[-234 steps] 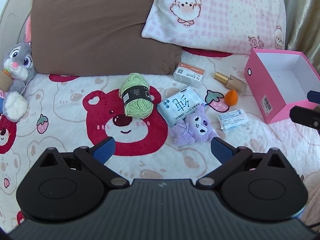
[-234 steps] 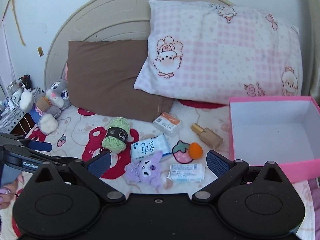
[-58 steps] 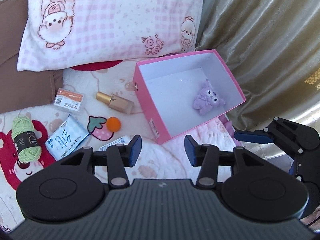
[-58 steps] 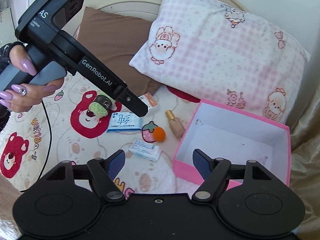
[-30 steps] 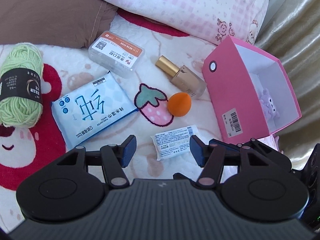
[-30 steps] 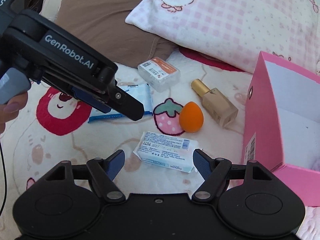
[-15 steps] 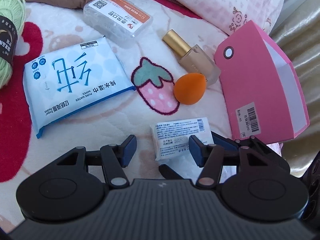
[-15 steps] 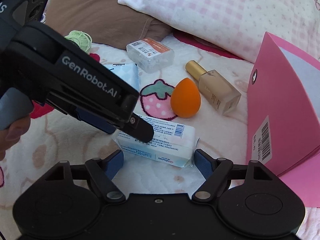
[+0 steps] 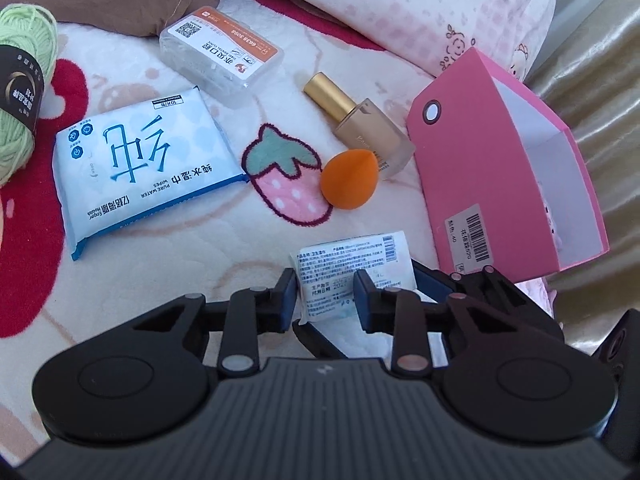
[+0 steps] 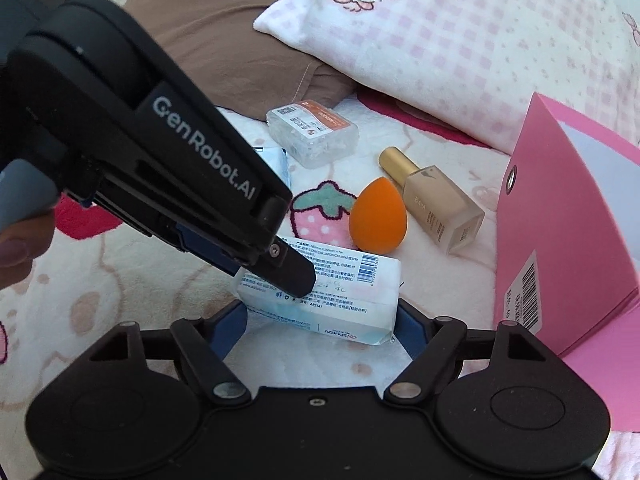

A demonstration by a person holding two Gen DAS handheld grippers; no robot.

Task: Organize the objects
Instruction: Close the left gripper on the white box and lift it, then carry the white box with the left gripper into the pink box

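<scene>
Pinching the small white packet (image 9: 352, 264), left gripper (image 9: 326, 292) steeply down, jaws just closing.

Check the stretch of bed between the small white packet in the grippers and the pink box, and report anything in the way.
Nothing visible blocks it. Bare bedspread lies between the small white plastic packet and the open pink cardboard box. The orange teardrop sponge and gold-capped beige bottle lie farther back, off that line.

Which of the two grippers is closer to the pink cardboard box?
Right. The right gripper sits just beside the pink cardboard box; the left gripper is farther, across the small white packet. Both sets of jaws have just been closing with that packet between them.
</scene>
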